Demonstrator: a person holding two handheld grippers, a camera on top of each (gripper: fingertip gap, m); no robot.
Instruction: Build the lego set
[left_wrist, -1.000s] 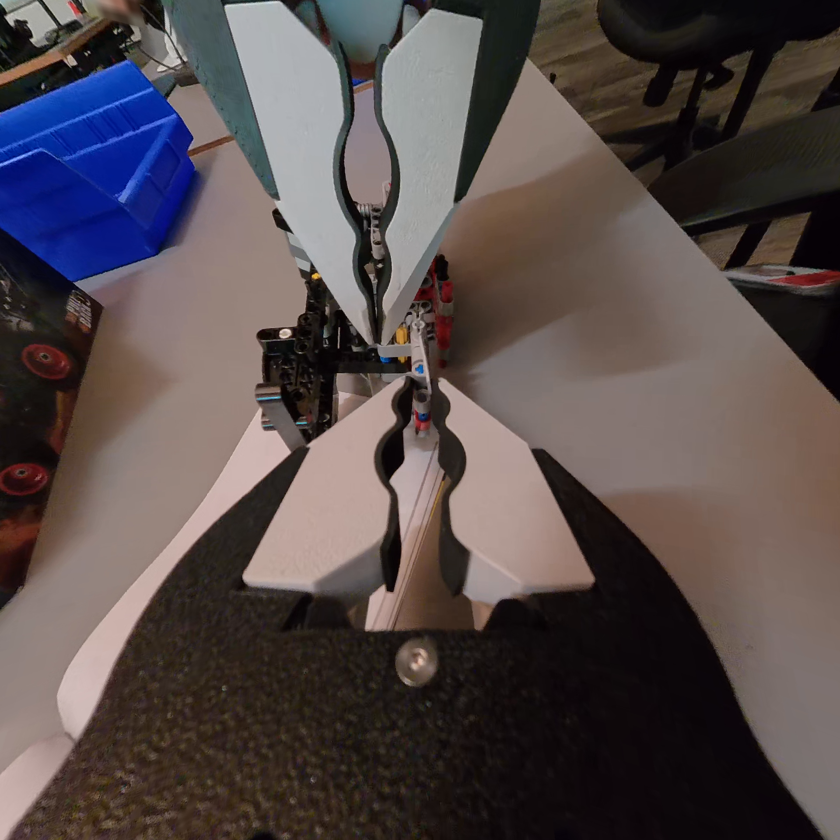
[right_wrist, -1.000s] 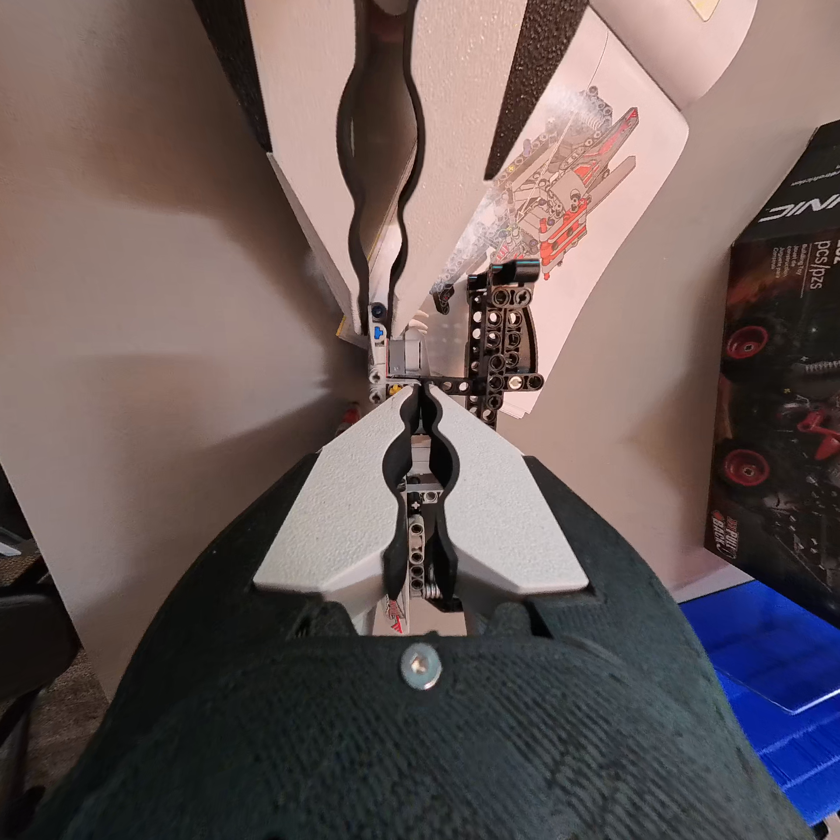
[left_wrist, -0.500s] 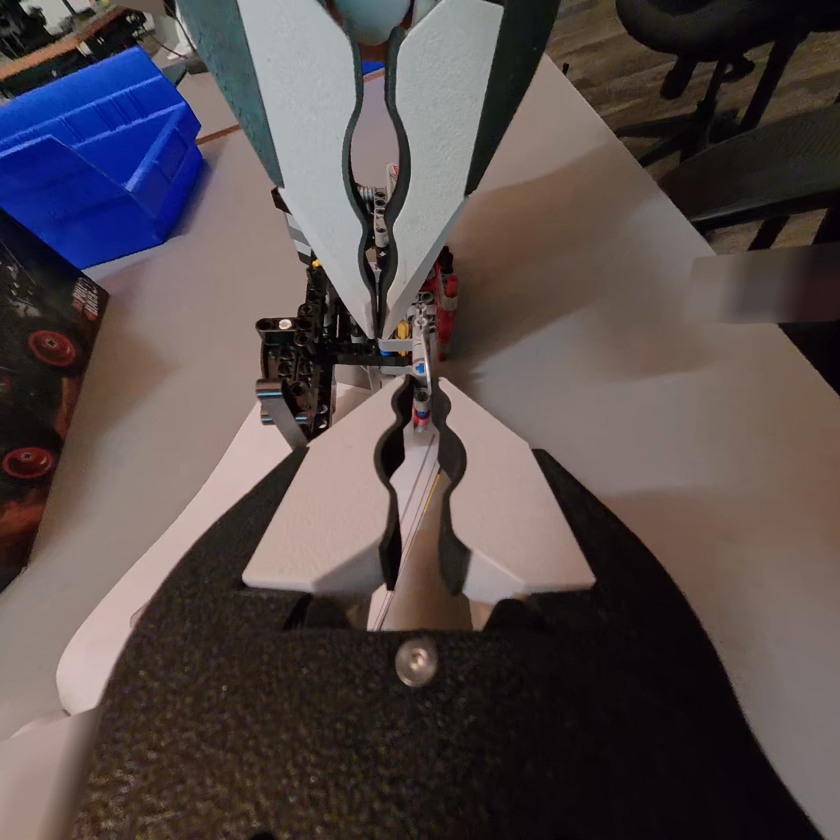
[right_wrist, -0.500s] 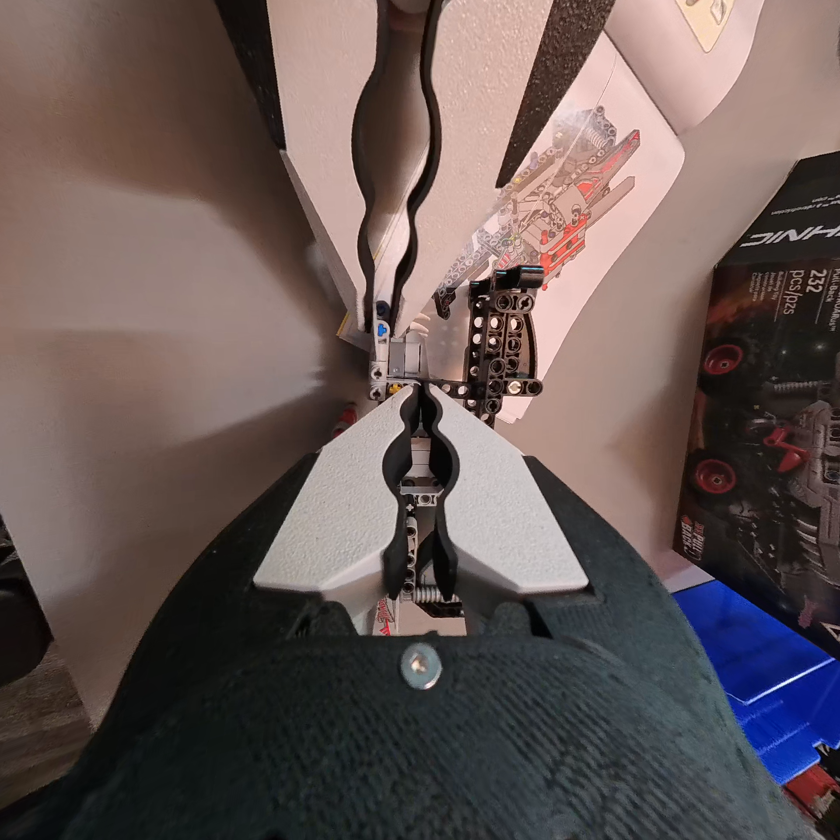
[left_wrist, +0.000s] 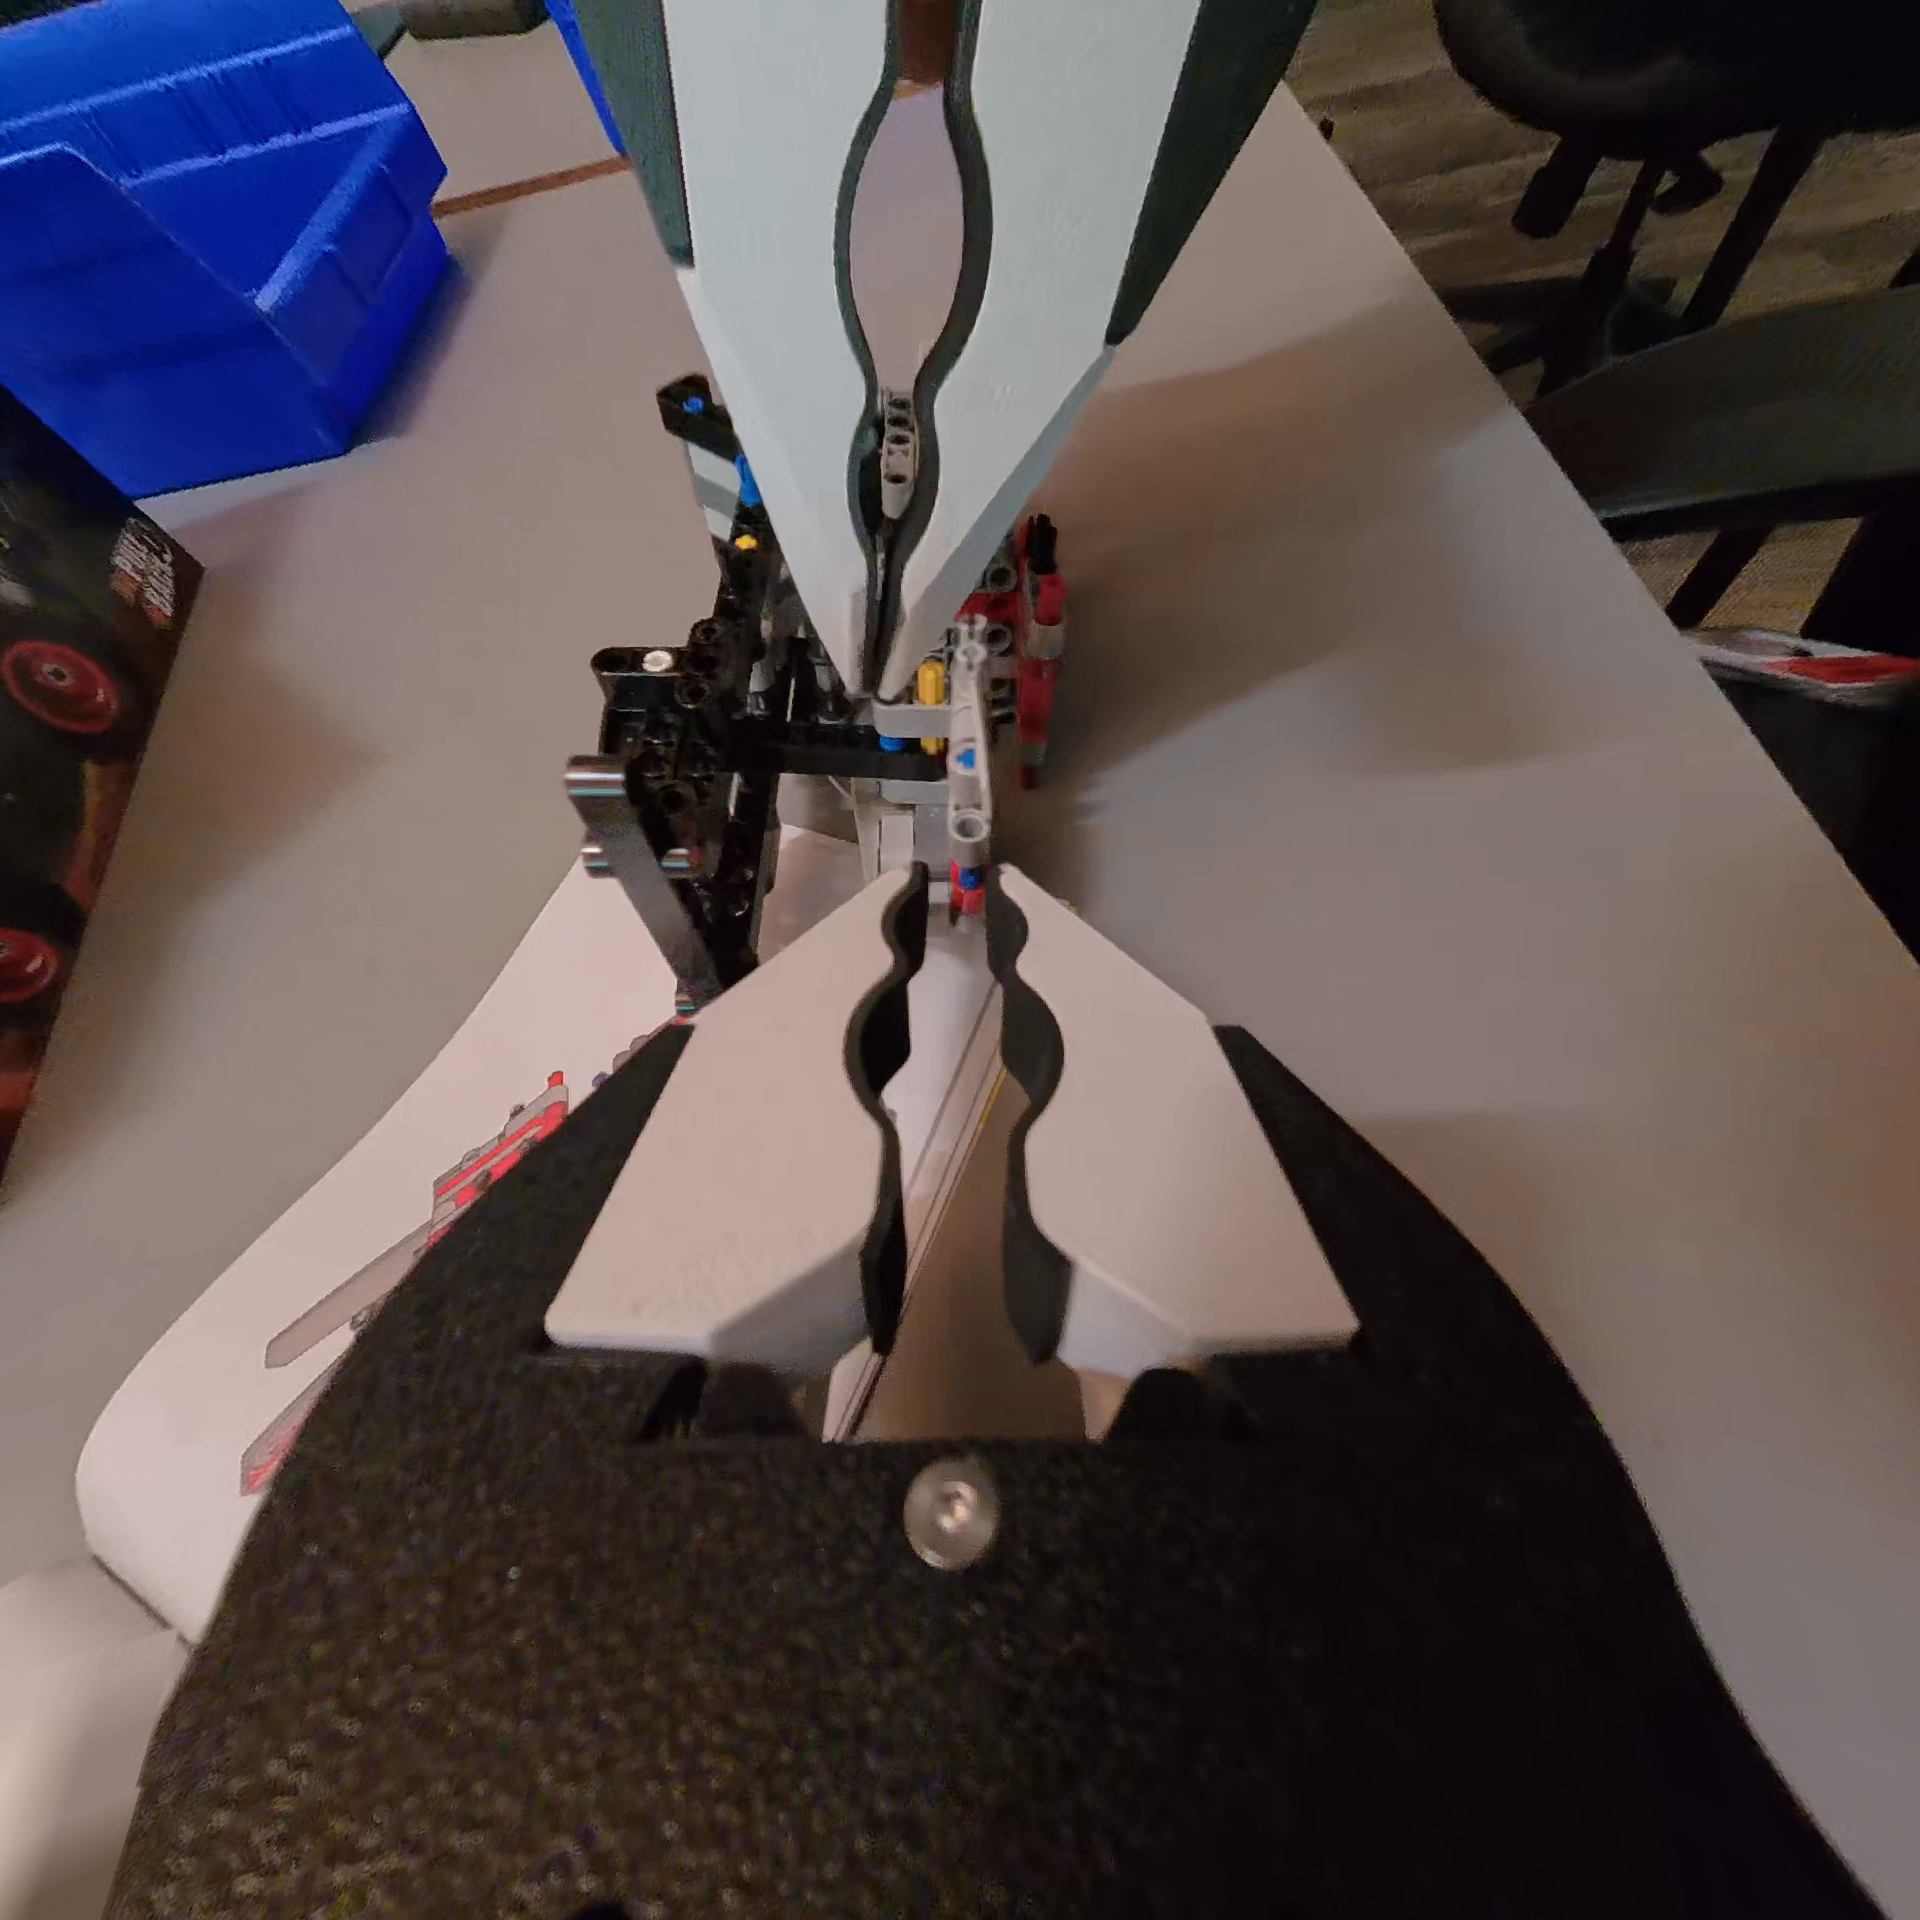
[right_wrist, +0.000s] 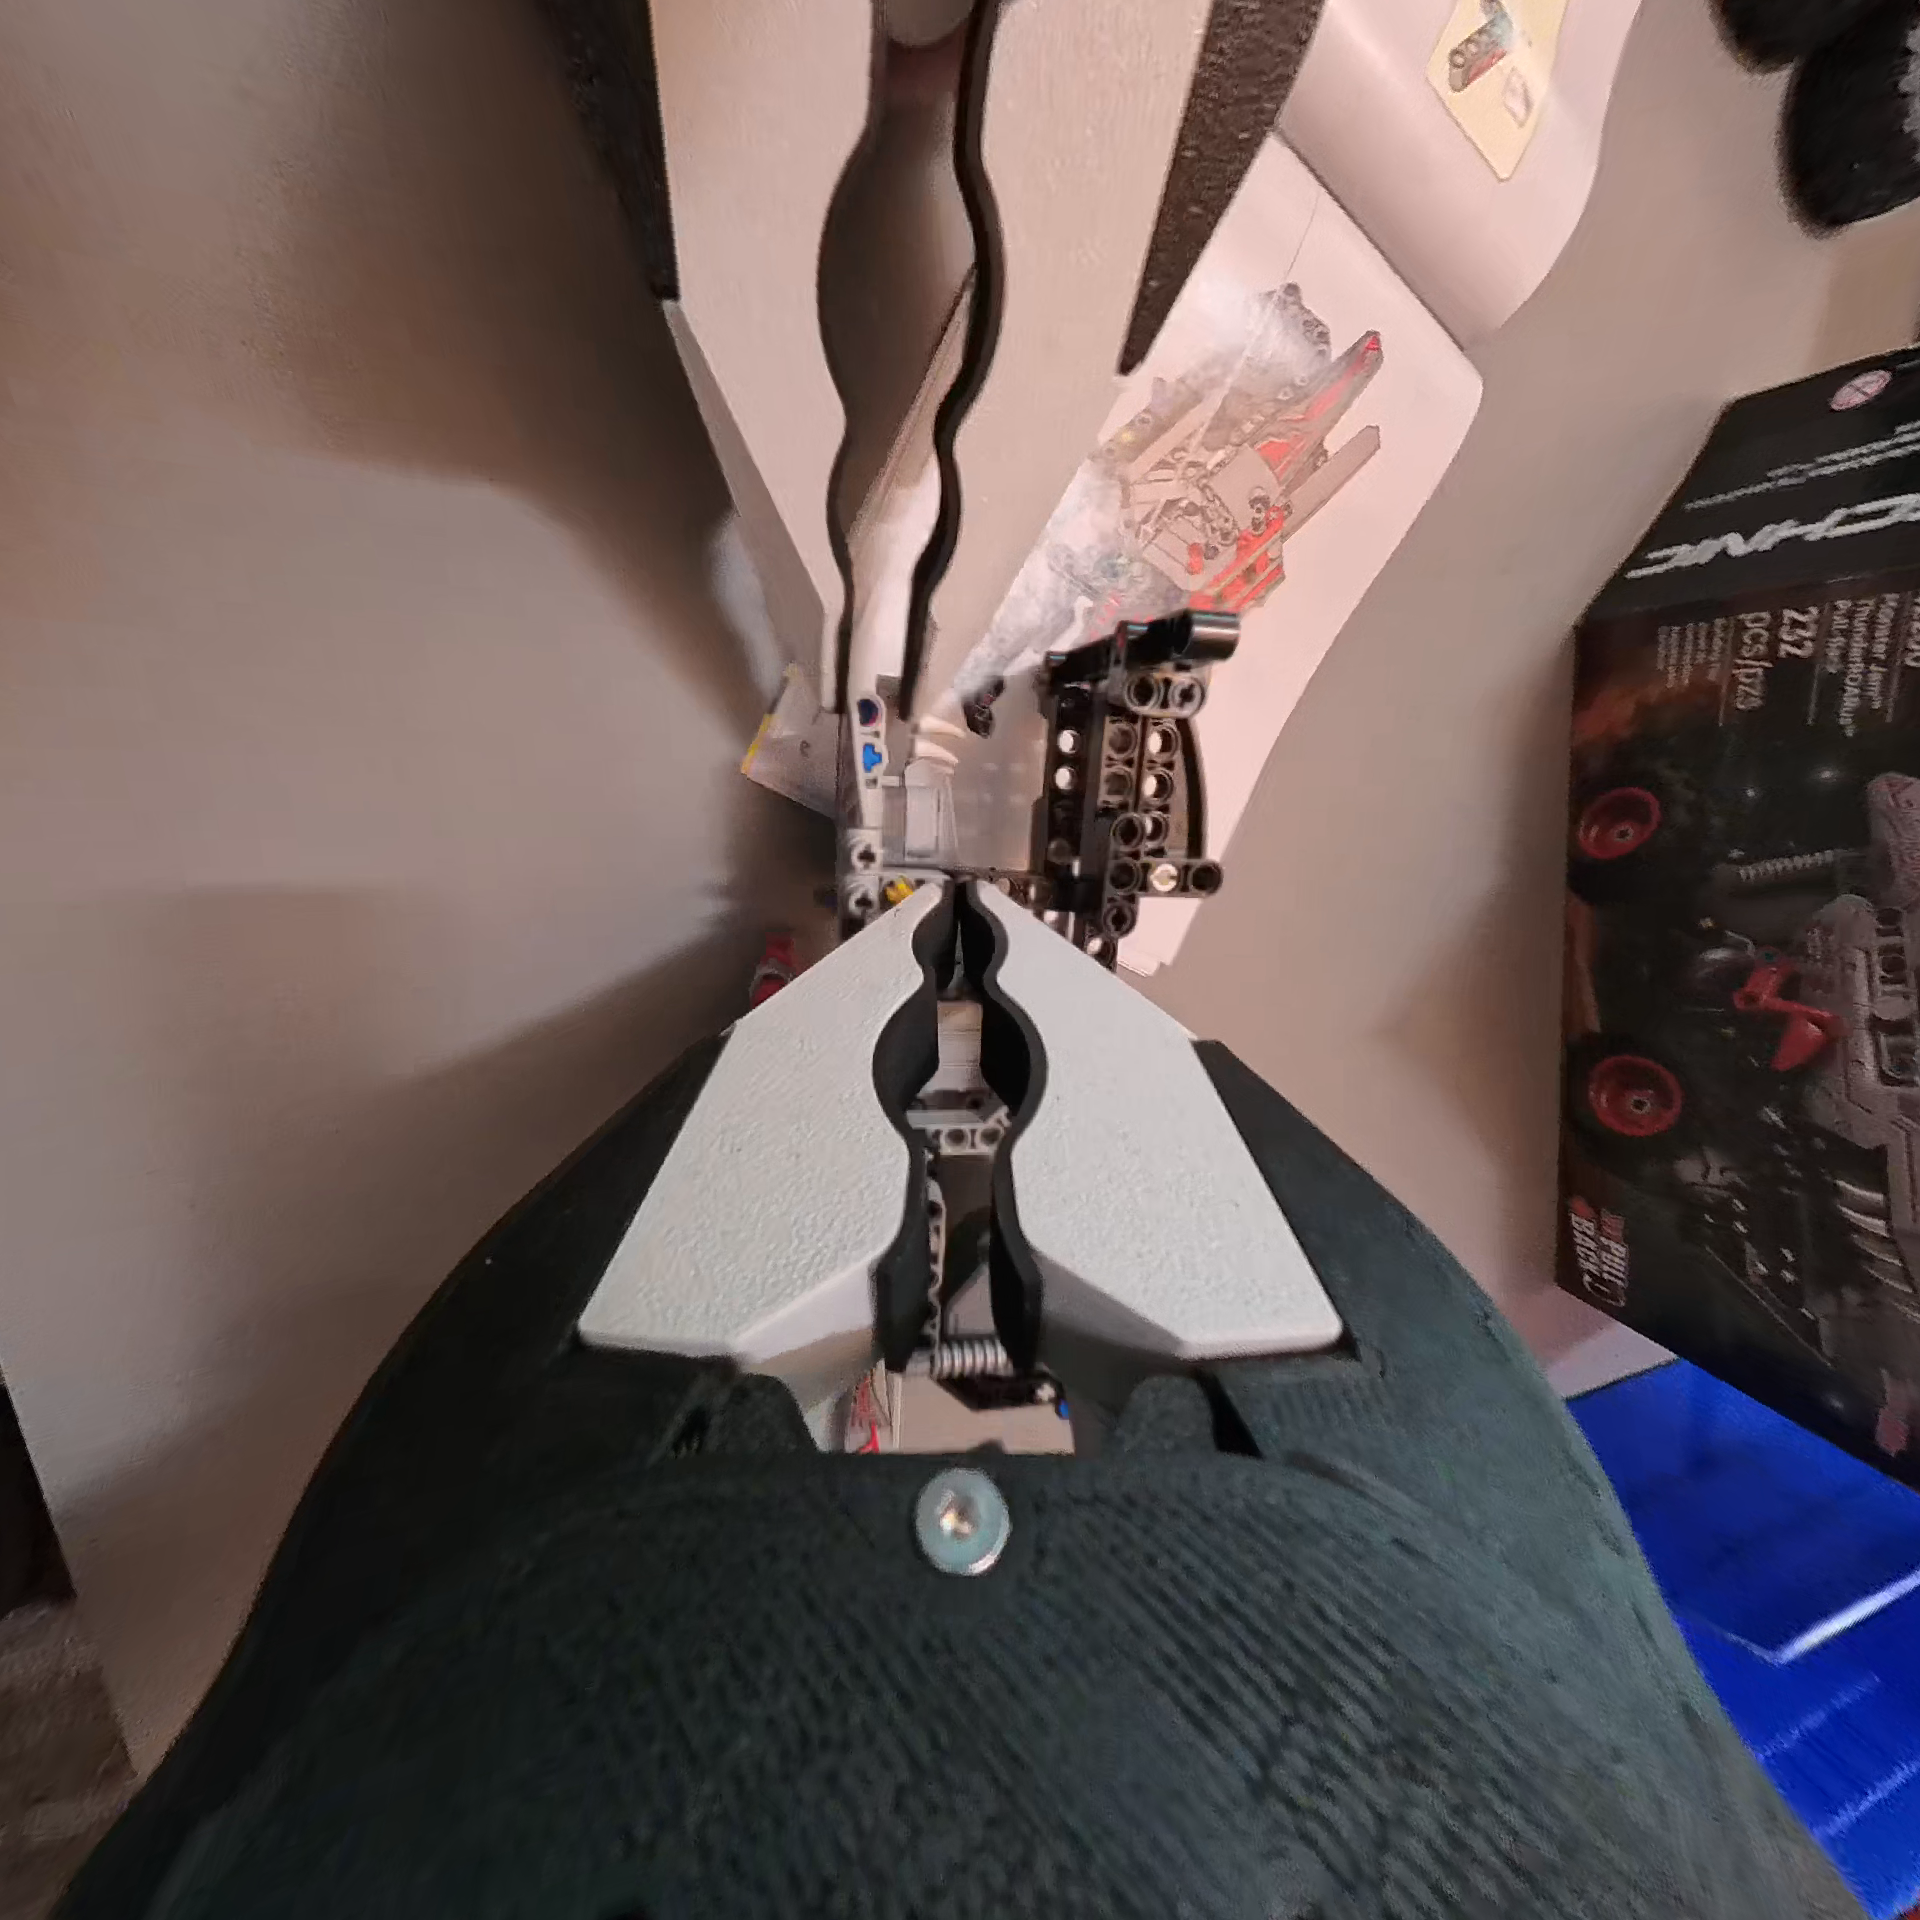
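My left gripper (left_wrist: 954, 883) pinches the grey beam (left_wrist: 968, 769) at the near end of the lego model (left_wrist: 727, 727), which sits on the booklet (left_wrist: 520, 1039) on the table (left_wrist: 1351, 935), while my right gripper (right_wrist: 958, 906) clamps the model's far side.

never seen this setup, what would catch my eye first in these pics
Two grippers meet tip to tip over a half-built lego model at the table's centre. The right gripper is shut on the model's grey frame, while the left gripper stands slightly parted around a grey beam with red and blue pins. Next comes the blue bin at far left, above the dark set box.
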